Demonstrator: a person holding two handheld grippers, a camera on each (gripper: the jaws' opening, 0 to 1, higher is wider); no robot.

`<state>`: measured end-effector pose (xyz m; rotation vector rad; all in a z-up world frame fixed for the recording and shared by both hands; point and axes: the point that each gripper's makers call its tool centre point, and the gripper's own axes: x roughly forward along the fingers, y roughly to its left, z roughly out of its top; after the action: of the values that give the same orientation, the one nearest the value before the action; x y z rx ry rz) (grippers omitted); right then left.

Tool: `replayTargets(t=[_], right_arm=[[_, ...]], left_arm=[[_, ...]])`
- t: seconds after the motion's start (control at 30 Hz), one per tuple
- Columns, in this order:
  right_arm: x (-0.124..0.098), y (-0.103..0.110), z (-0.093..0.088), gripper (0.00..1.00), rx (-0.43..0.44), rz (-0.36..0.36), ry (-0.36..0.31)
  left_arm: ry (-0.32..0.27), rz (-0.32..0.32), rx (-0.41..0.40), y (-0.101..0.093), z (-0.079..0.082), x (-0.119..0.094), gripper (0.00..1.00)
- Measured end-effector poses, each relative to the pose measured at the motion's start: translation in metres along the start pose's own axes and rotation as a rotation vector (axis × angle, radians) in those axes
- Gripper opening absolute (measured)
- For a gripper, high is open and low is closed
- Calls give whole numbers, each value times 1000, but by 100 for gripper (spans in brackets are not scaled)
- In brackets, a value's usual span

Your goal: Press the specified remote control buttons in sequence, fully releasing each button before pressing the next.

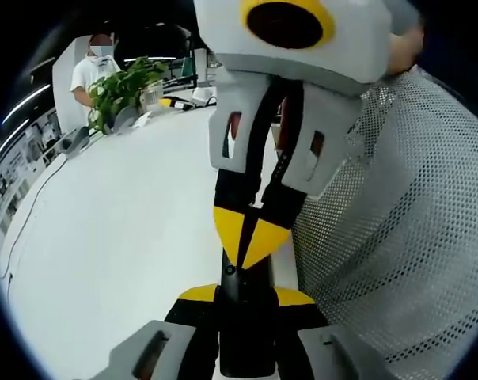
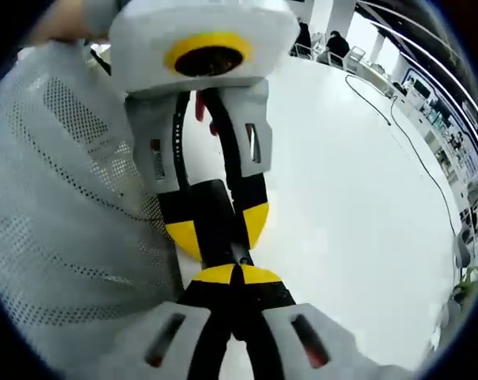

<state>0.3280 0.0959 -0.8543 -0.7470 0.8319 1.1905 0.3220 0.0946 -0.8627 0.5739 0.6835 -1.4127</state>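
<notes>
A slim black remote (image 1: pixel 247 332) is clamped between the yellow-tipped jaws of my left gripper (image 1: pixel 247 297), which is shut on it. My right gripper (image 1: pixel 245 241) comes down from above with its jaws shut, and its yellow tips rest on the remote's top face. In the right gripper view, my right gripper (image 2: pixel 235 275) has its tips closed together against the near end of the remote (image 2: pixel 211 207). There my left gripper (image 2: pixel 219 226) grips the remote from the far side. The remote's buttons are hidden.
A white table (image 1: pixel 120 237) lies underneath. A person's white mesh garment (image 1: pixel 405 229) hangs close beside both grippers. At the far edge are a potted plant (image 1: pixel 120 87), a standing person (image 1: pixel 96 63) and a thin cable (image 2: pixel 417 150).
</notes>
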Motion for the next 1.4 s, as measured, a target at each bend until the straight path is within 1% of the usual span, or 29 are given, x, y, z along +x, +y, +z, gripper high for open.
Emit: replayTargets(t=[0.2, 0.37, 0.5, 0.63, 0.7, 0.9, 1.17, 1.23, 1.4], right_arm=[[-1, 3, 0, 0, 18, 34, 2], [-1, 7, -1, 0, 0, 57, 10], [-1, 7, -1, 0, 0, 57, 19], [-1, 8, 0, 0, -18, 54, 43], [0, 7, 0, 0, -14, 51, 52], [-1, 7, 0, 0, 53, 45, 54], [0, 6, 1, 0, 112, 29, 58], [0, 5, 1, 0, 134, 34, 52], [-2, 7, 2, 0, 181, 66, 9]], left_arm=[[0, 2, 2, 1, 1, 0, 24], [-9, 6, -2, 1, 1, -1, 24], [-6, 10, 5, 1, 2, -1, 24], [-2, 22, 0, 0, 2, -1, 24], [-1, 24, 1, 0, 2, -1, 24], [0, 23, 2, 0, 2, -1, 24], [3, 25, 0, -1, 1, -2, 24], [1, 23, 1, -1, 1, -2, 24], [-5, 21, 3, -2, 0, -3, 24]])
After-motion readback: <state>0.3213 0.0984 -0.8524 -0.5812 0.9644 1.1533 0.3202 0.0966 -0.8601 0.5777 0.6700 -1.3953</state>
